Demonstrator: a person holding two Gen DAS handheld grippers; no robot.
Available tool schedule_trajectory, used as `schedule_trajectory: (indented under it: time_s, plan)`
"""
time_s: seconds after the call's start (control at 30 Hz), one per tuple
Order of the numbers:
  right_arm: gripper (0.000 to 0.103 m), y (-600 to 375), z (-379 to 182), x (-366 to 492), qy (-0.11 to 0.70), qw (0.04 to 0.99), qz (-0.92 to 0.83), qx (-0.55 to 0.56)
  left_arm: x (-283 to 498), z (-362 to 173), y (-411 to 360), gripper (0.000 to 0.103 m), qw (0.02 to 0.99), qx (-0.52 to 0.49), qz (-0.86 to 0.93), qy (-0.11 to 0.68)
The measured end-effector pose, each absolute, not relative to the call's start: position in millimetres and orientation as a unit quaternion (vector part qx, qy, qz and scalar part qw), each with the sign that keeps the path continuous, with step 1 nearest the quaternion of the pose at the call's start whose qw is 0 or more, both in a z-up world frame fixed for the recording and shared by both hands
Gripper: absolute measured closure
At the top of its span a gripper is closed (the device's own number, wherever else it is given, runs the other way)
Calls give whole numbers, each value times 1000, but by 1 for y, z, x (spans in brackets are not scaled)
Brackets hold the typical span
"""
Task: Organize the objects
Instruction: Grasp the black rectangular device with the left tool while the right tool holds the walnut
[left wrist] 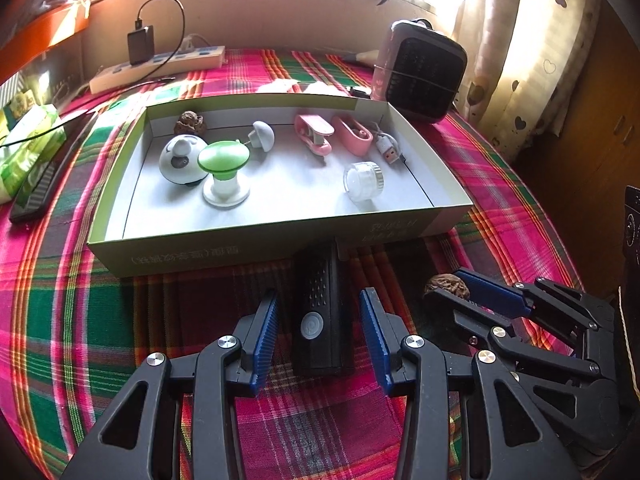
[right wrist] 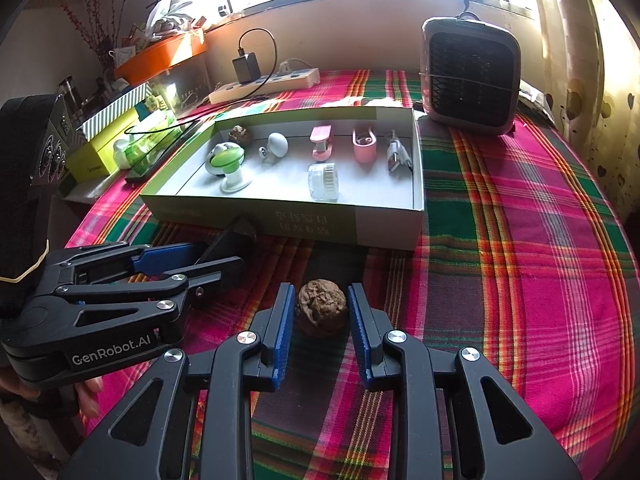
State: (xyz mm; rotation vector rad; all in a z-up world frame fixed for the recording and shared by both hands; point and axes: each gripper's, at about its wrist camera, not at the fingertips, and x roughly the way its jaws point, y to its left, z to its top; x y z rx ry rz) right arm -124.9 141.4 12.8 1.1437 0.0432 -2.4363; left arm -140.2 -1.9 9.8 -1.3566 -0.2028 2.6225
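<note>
left wrist view: on a plaid cloth [left wrist: 120,340], the left gripper [left wrist: 318,334] straddles a black flashlight [left wrist: 320,320] lying lengthwise at 6 o'clock of the box [left wrist: 280,240], jaws wide with a clear gap at each pad, nothing gripped. at 3 o'clock the right gripper [right wrist: 320,320] brackets a walnut [right wrist: 321,307]; its pads look to sit against or just off the shell, and contact cannot be confirmed. inside the box sit a green knob [left wrist: 223,157], a clear jar [left wrist: 363,178], pink clips [left wrist: 314,134], a usb cable [left wrist: 388,146] and a second walnut [left wrist: 189,123] at 11 o'clock. to do this step well, the left jaws likely should close squarely across the flashlight's flat sides near mid-length so it lifts level. the walnut, round and hard, could roll or squirt out; a centred squeeze seems wise before both go over the near wall.
</note>
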Motion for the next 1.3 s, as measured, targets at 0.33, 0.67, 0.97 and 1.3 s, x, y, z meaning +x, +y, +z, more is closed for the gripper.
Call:
schedule_trajectory:
  time_s: [0.33,0.67,0.97,1.3]
  plan:
    - [74,142,10,-126,14,222,-879,421,-140,9,-2,65,90,-455,883,-69]
    - [74,141,10,-126,15,220,-880,421,-140,9,-5,75,80,-455,884,-68]
    - [74,140,10,-125,18,219,-879,423,-139,8,-6,76,81,-453,885,-71]
    - [75,140,10,-126,22,217,-880,422,-138,8,-6,76,80,-452,886,-68]
